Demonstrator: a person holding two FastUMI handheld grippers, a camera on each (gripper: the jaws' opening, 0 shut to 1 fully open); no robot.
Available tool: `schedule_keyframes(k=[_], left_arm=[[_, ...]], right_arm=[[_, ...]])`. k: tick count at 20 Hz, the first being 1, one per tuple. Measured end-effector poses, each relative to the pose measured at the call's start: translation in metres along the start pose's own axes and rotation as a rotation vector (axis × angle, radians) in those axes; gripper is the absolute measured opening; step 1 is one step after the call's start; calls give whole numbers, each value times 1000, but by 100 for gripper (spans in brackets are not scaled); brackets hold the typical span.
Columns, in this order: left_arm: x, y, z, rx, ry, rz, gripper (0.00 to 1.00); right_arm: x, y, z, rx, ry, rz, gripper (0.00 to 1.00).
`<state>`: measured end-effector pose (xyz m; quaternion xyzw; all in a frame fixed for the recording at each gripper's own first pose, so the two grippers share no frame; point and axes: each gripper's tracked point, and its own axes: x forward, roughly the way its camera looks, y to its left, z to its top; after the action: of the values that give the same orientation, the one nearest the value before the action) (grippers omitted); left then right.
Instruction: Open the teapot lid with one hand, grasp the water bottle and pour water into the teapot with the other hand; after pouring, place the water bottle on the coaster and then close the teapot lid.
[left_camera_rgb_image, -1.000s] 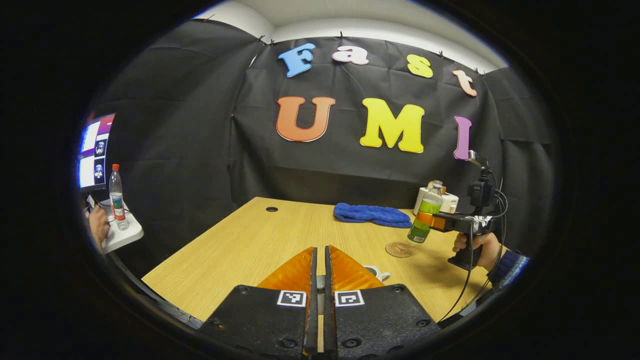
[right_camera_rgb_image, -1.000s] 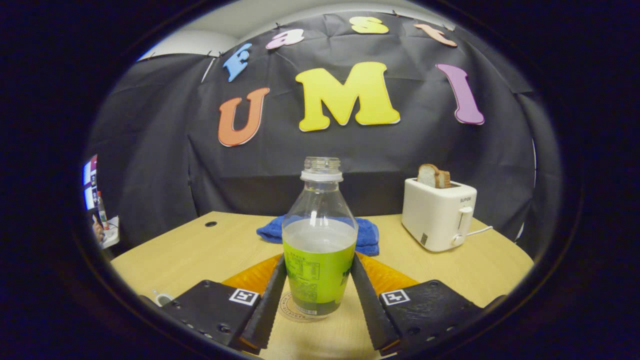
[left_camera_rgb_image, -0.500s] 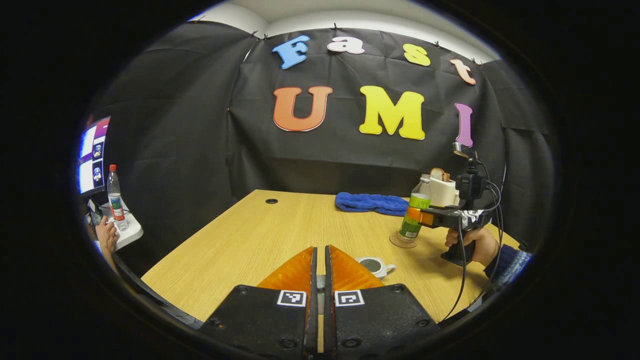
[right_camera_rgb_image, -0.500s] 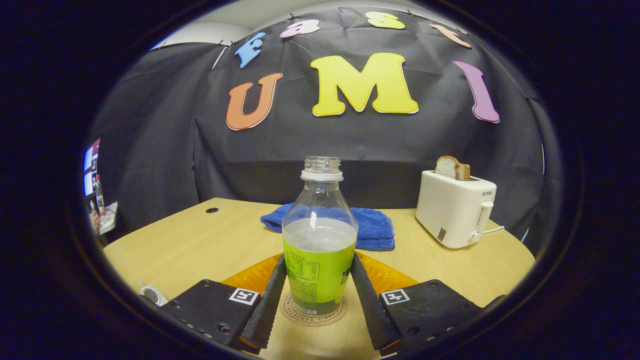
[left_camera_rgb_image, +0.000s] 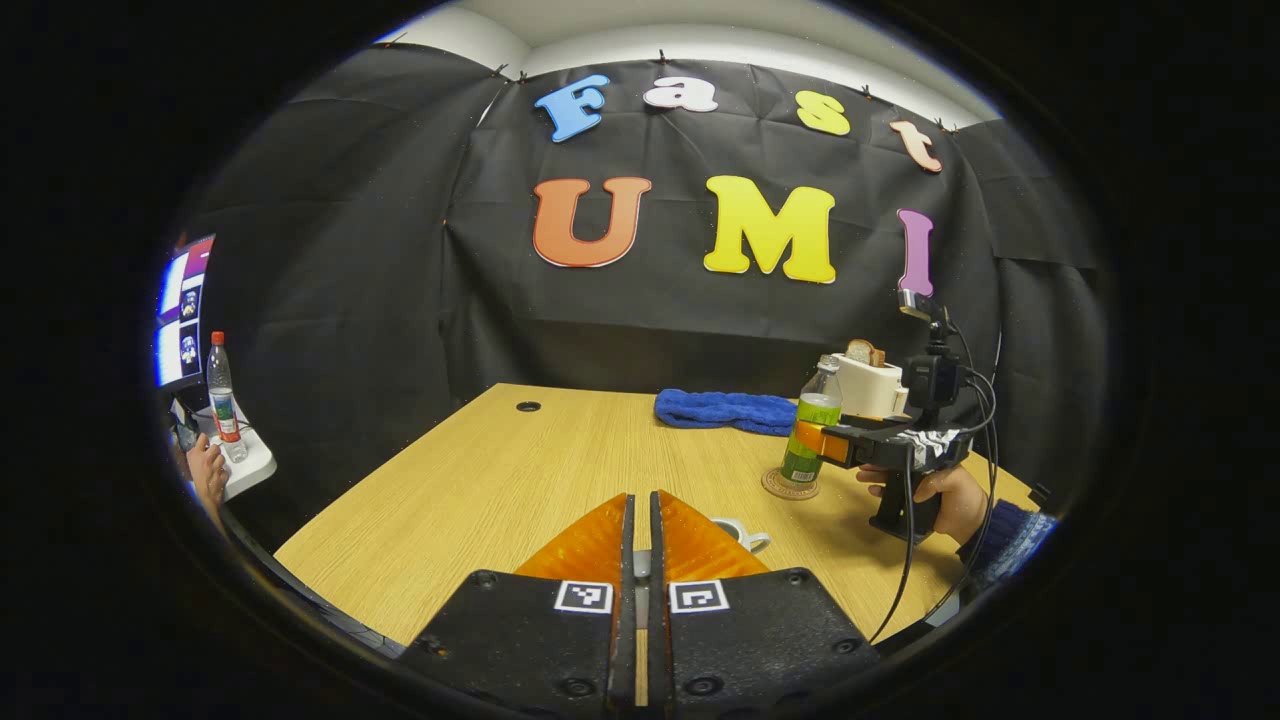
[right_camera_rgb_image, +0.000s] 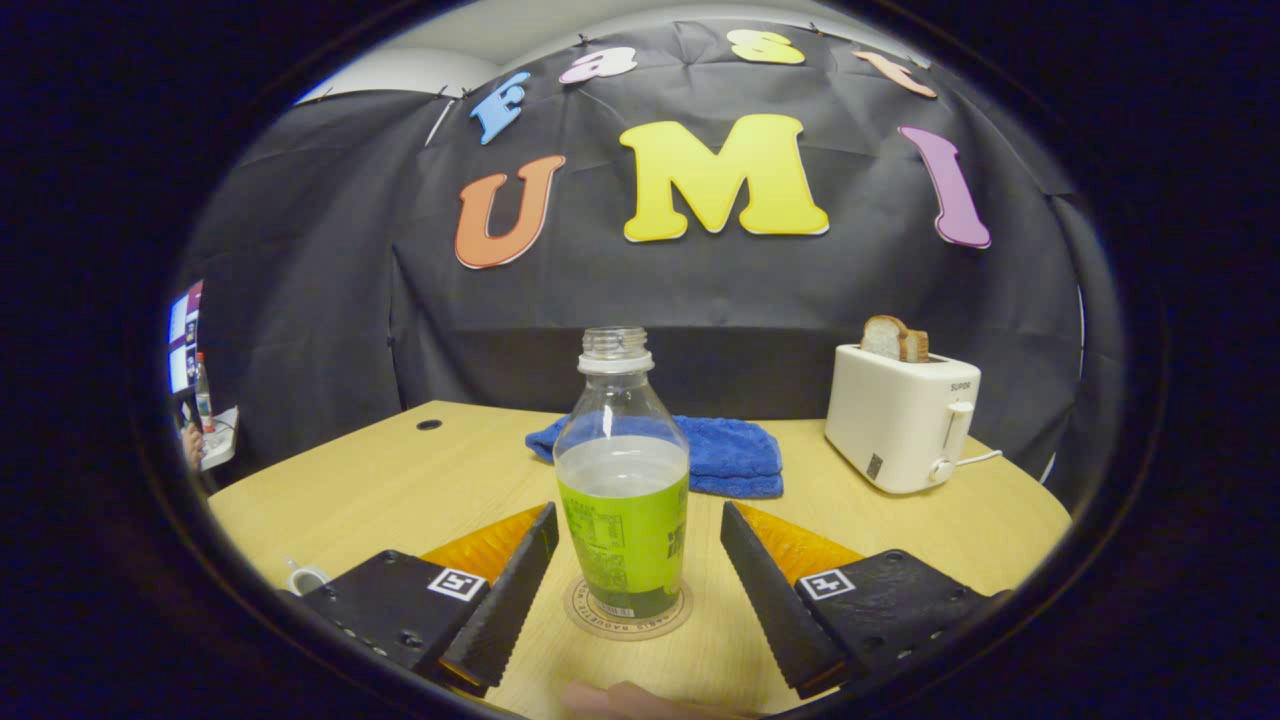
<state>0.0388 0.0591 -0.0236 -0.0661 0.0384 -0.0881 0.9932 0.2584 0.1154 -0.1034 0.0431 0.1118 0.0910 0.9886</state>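
Since half a second ago my right jaws (right_camera_rgb_image: 635, 575) are spreading off the water bottle (right_camera_rgb_image: 622, 500), which is standing on the coaster (right_camera_rgb_image: 627, 608). My left jaws (left_camera_rgb_image: 640, 535) are staying closed; what they hold I cannot tell. Pouring seems finished; I am left closing the teapot (left_camera_rgb_image: 738, 535) lid.

Desk: light wooden desk (right_camera_rgb_image: 400, 500) is carrying everything.
Far edge: folded blue towel (right_camera_rgb_image: 725, 455) is lying centrally.
Far right corner: white toaster (right_camera_rgb_image: 905, 420) is standing.
Middle: round brown coaster (right_camera_rgb_image: 628, 610) is lying under the clear green-labelled bottle (right_camera_rgb_image: 622, 500).
Near left edge: white teapot (left_camera_rgb_image: 738, 535) is sitting.

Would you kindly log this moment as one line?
bottle: upright on coaster | right gripper: open, apart | left gripper: shut
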Motion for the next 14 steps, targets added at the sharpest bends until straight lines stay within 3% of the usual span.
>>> schedule_keyframes(k=[3, 9, 14], left_arm=[[4, -6, -1, 9, 3, 10, 7], [23, -35, 2, 7, -40, -63, 7], [51, -55, 0, -25, -74, -116, 7]], right_arm=[[-25, -6, -1, -27, -28, -10, 98], [-98, -27, -15, -124, -60, -19, 97], [-150, -71, -29, -145, -62, -87, 95]])
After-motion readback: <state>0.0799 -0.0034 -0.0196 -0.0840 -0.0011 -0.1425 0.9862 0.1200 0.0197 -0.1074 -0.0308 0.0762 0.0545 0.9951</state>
